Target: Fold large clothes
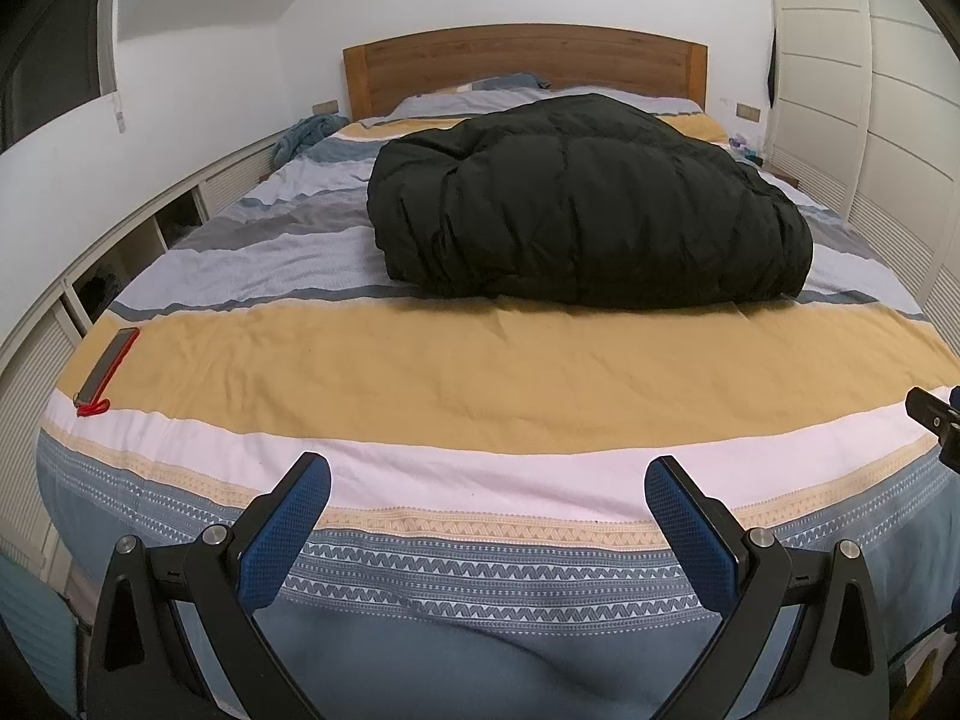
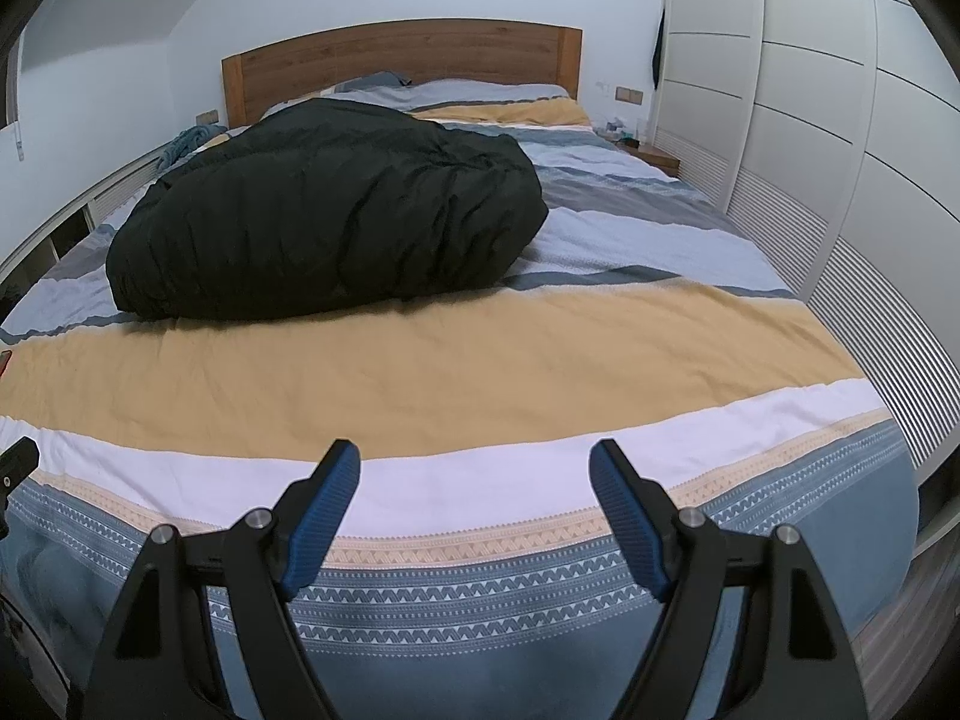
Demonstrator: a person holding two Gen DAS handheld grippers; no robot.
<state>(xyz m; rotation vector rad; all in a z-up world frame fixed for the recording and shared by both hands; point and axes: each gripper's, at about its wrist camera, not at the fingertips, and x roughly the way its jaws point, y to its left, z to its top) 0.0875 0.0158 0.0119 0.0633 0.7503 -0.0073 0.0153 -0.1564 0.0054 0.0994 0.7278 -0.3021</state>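
A bulky black puffer coat (image 1: 591,201) lies bunched in a heap on the middle of the bed; the right wrist view shows the same coat (image 2: 327,213) toward the left. My left gripper (image 1: 487,474) hovers over the foot of the bed, well short of the coat, its blue-padded fingers wide apart with nothing between them. My right gripper (image 2: 474,459) is held likewise over the foot edge, open and empty. A black part of the right gripper shows at the right edge of the left wrist view, and the left one at the left edge of the right wrist view.
The bed (image 1: 420,372) has a striped yellow, white, grey and blue cover and a wooden headboard (image 1: 522,60). A red-edged phone (image 1: 111,360) lies near its left edge. Low white shelving (image 1: 120,222) runs along the left, white wardrobes (image 2: 810,120) along the right.
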